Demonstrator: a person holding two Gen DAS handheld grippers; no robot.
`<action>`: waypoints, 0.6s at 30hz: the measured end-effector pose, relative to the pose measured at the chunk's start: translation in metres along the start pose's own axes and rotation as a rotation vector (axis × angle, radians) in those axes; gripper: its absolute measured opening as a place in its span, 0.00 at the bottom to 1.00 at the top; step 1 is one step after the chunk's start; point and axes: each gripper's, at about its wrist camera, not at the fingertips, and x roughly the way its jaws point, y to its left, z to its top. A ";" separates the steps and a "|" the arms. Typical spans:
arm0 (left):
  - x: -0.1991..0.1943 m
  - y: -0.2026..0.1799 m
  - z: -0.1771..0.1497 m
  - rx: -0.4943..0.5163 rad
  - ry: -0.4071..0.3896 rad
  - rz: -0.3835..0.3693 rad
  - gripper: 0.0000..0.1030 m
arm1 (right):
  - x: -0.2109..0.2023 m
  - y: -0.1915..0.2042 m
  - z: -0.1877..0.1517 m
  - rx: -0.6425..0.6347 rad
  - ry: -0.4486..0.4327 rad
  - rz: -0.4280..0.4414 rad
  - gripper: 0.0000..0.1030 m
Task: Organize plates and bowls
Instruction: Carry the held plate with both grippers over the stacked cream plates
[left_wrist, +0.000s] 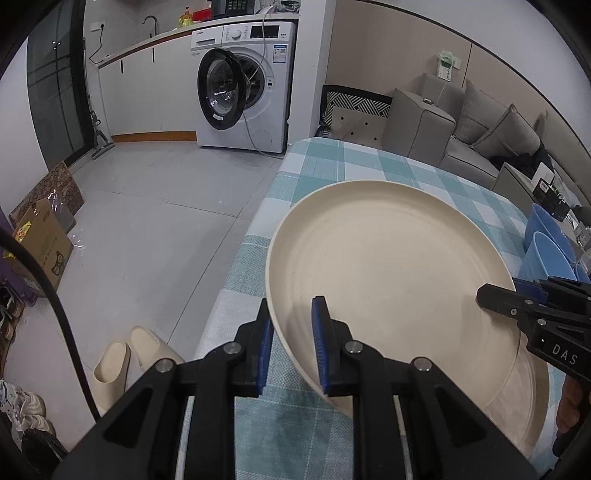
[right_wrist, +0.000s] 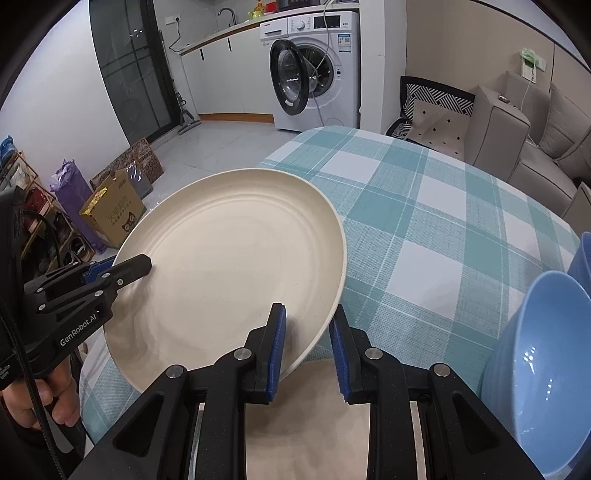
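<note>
A large cream plate (left_wrist: 388, 266) (right_wrist: 236, 258) hangs tilted over the left edge of the table, held at two opposite sides. My left gripper (left_wrist: 291, 314) is shut on its near-left rim; its fingers (right_wrist: 136, 267) also show in the right wrist view. My right gripper (right_wrist: 308, 321) is shut on the opposite rim, and its fingers (left_wrist: 495, 297) reach in from the right in the left wrist view. A second cream plate (left_wrist: 517, 398) (right_wrist: 314, 424) lies on the cloth just below. Light blue bowls (left_wrist: 546, 254) (right_wrist: 535, 350) stand to the right.
The table (left_wrist: 369, 162) (right_wrist: 424, 206) wears a teal and white check cloth. On the floor to the left are cream slippers (left_wrist: 122, 362) and a cardboard box (left_wrist: 44, 240). A washing machine (left_wrist: 243, 92) with its door open stands beyond, and a grey sofa (left_wrist: 480, 125) to the right.
</note>
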 end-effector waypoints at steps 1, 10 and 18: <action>-0.001 -0.002 0.000 0.005 -0.003 -0.004 0.18 | -0.003 -0.002 -0.001 0.003 -0.005 -0.001 0.24; -0.014 -0.023 0.000 0.043 -0.017 -0.022 0.18 | -0.028 -0.014 -0.011 0.029 -0.028 -0.011 0.24; -0.023 -0.036 -0.005 0.069 -0.024 -0.040 0.18 | -0.046 -0.023 -0.026 0.042 -0.045 -0.015 0.24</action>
